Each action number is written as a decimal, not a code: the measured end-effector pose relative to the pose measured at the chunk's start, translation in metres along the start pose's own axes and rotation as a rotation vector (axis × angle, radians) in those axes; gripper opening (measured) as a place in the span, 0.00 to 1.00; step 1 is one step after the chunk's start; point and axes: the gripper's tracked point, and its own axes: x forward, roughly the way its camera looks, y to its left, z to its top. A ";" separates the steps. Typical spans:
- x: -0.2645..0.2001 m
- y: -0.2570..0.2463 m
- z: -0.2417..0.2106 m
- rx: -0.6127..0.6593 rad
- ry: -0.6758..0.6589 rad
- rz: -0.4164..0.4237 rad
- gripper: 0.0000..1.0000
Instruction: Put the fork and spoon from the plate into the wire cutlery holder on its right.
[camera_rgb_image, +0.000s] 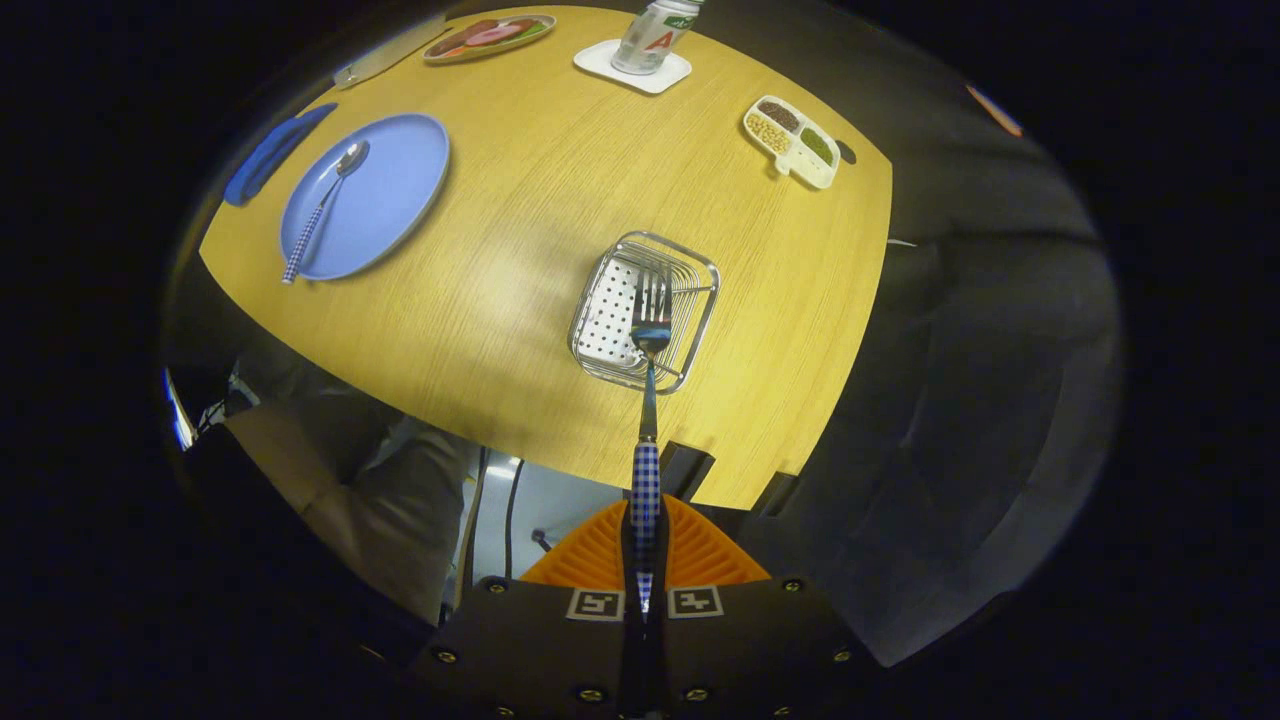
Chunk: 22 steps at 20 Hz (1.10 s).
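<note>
The gripper (645, 545) has its jaws closed on the checked handle of a fork (648, 400), whose tines hang over the wire cutlery holder (645, 310) near the desk's (540, 200) near edge. The spoon (322, 205) lies on the blue plate (385, 195) by the desk's left edge.

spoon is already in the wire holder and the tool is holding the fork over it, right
Not quite. The gripper view shows the spoon lying on the blue plate, not in the wire holder. The rest stands: the tool is shut on the fork, whose tines hang over the holder.
</note>
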 end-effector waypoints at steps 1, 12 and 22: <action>0.002 -0.002 0.000 -0.016 0.023 -0.002 0.01; 0.025 -0.025 0.028 -0.251 0.220 -0.076 0.02; 0.045 -0.013 0.051 -0.289 0.238 -0.030 0.06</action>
